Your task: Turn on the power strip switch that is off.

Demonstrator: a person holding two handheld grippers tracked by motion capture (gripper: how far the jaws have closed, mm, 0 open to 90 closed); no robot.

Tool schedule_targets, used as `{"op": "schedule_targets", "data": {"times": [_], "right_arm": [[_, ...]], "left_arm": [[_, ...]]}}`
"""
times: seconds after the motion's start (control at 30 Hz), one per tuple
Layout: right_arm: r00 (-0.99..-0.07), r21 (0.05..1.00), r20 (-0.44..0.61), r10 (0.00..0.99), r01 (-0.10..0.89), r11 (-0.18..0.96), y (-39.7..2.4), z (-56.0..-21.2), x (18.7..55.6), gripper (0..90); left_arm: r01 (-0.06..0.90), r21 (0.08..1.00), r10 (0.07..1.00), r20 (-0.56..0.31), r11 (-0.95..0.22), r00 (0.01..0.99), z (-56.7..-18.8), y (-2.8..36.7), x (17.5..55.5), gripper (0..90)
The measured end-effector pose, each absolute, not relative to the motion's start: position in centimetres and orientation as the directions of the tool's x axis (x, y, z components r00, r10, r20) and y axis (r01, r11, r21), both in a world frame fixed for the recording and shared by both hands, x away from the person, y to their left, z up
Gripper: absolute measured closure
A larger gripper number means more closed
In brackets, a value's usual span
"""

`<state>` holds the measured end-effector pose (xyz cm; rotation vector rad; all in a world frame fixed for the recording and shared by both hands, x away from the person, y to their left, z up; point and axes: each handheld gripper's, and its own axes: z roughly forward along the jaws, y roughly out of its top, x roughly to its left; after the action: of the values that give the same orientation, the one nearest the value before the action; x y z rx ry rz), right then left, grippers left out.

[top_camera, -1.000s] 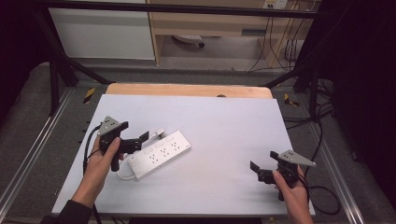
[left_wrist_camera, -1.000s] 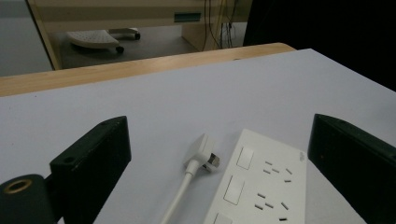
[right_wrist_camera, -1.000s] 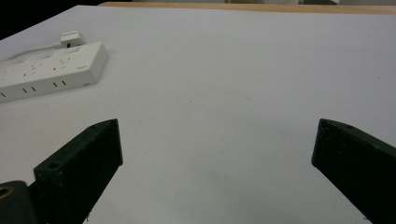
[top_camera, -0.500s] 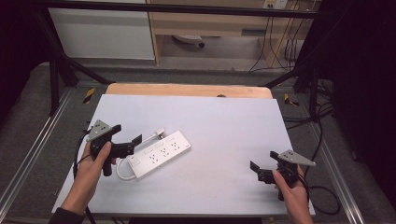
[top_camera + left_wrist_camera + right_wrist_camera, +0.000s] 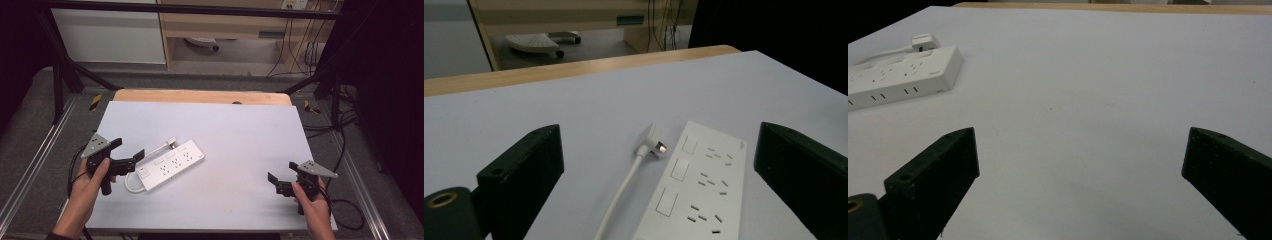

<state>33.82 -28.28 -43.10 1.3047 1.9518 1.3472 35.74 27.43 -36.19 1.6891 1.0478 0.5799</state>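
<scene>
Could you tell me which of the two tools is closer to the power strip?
The left tool: its open jaws sit just beside the power strip, while the right tool is far across the table.

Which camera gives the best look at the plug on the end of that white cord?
The left gripper view: the plug lies close and sharp beside the power strip, metal prong visible. The high view shows the plug small, without detail. The right gripper view shows it far off, behind the strip's far end.
</scene>
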Motion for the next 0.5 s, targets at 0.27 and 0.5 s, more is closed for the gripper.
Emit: {"op": "schedule_targets", "data": {"times": [0.27,0.5], "right_arm": [[-0.462,0.887,0.155,0.873,0.454,0.084,-28.3,-43.1,33.9,2.3],[-0.462,0.887,0.155,0.873,0.455,0.084,-28.3,-43.1,33.9,2.3]], "left_arm": [[0.365,0.926,0.861,-0.107,-0.095,0.497,-36.3,28.4,35.0,5.6],[0.359,0.928,0.864,-0.101,-0.097,0.494,-36.1,29.0,34.4,5.6]]}}
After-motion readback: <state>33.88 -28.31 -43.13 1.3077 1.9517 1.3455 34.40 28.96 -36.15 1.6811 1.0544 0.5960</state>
